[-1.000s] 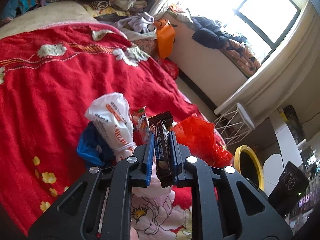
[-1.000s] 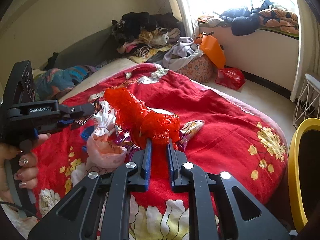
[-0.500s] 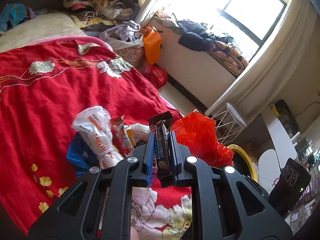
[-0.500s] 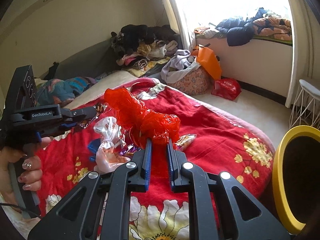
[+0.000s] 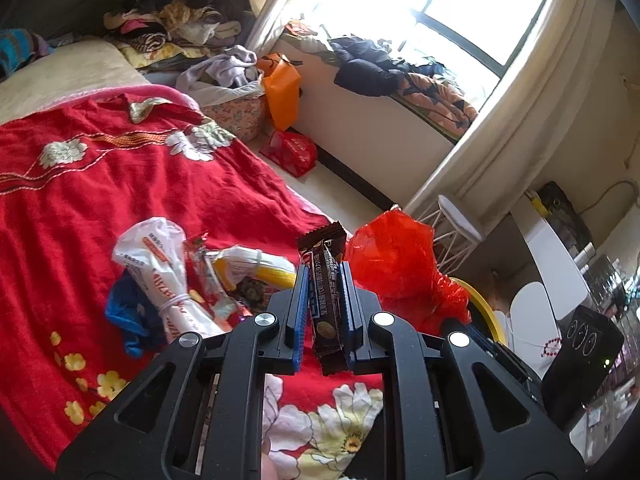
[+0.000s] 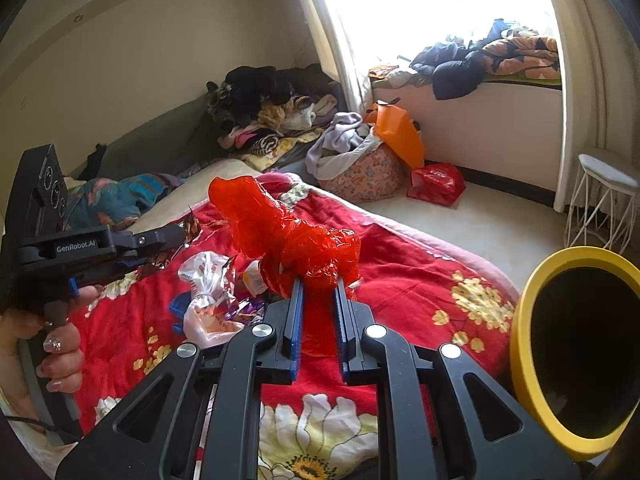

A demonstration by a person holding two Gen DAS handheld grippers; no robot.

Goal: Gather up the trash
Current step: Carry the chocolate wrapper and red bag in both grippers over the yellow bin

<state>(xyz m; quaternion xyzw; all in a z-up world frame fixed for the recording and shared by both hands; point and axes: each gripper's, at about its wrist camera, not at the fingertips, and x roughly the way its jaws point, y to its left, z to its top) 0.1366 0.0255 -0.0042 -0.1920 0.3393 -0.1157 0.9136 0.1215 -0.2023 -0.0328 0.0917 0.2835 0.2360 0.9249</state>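
My left gripper points down and forward over the red bedspread, its blue pads clamped on a dark brown snack wrapper that stands upright between them, its crimped top poking above the fingertips and its lower end hanging below them. My right gripper also tilts down toward the bedspread, its jaws pinched on a crumpled red plastic bag, which bulges up and to the left of the tips.

From the right wrist camera I see my left hand wrapped around the handle of the left gripper at the left edge, above the bedspread; there only a crinkled scrap of the wrapper shows at its tip. This view also shows the yellow-rimmed bin, dark inside, beside the bedspread's right edge and near my right gripper.

The left wrist camera shows what the other hides: the wrapper's printed face, and the loose trash on the bedspread just left of my gripper, a tied white plastic bag, a blue scrap under it, and a yellow and white packet. There the red bag sits right of the wrapper, with a sliver of the yellow rim behind it.

On the floor beyond the bedspread's far edge are an orange bag and a red bag.
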